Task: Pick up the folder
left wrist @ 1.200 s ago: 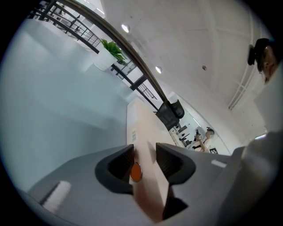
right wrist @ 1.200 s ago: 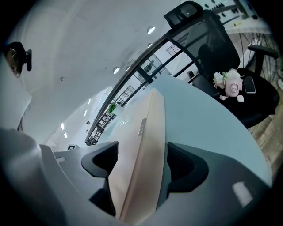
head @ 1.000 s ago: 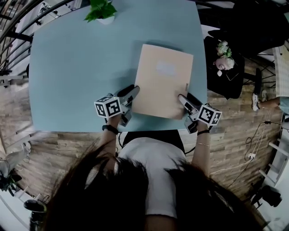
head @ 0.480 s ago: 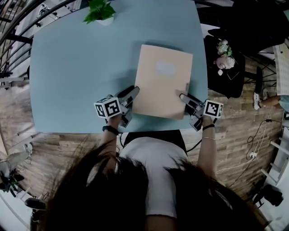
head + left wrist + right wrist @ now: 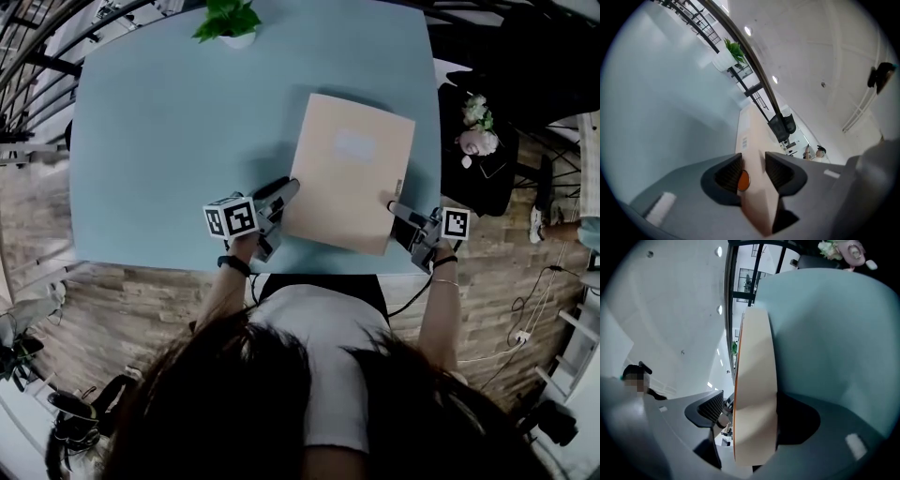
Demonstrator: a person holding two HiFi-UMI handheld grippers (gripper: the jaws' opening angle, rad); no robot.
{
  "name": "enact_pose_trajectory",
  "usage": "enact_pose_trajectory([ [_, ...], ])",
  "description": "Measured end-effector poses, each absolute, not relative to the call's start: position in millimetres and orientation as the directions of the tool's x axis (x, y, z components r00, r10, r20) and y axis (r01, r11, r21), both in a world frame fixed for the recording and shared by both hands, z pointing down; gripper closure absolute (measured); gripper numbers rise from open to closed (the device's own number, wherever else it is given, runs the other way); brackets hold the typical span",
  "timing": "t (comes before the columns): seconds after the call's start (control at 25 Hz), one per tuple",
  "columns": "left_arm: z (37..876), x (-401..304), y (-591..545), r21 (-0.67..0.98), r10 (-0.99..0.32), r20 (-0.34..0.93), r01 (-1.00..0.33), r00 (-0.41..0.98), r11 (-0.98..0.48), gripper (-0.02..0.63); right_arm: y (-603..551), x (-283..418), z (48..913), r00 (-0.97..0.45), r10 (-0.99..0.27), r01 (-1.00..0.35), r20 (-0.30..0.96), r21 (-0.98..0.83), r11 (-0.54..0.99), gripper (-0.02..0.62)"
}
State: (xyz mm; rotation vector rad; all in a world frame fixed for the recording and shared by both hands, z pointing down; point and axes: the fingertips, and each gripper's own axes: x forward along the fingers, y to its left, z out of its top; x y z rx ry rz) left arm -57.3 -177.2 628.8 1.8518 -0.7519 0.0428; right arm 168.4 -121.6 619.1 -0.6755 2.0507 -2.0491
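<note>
A peach folder [image 5: 349, 183] lies on the pale blue table [image 5: 169, 141], close to its near edge. My left gripper [image 5: 286, 190] is at the folder's near left corner. In the left gripper view the folder's edge [image 5: 752, 157] runs between the jaws with both pads against it, so the gripper is shut on it. My right gripper [image 5: 396, 208] is at the near right corner. There the folder [image 5: 754, 380] lies against one jaw, and a gap shows between it and the other ribbed pad [image 5: 708, 412].
A potted plant [image 5: 230, 21] stands at the table's far edge, also visible as the plant [image 5: 733, 49] in the left gripper view. A dark stand with flowers [image 5: 478, 117] sits just off the table's right side. Railings run along the left. Wooden floor lies below the near edge.
The right gripper has rolled, its marker cube turning, and shifted slightly right at the folder's corner. The left gripper stays at the left corner. The head view has shifted a little.
</note>
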Motion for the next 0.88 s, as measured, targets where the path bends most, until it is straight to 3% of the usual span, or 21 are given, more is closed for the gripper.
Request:
enact_pose_trajectory([
  [0.88,626.9,-56.7,-174.1,0.872,-0.480,0.333,-0.458,0.812,-0.170,0.397,-125.3,167.0,623.9,-0.902,-0.396,-0.163,0.171,-0.985,-0.055,0.307],
])
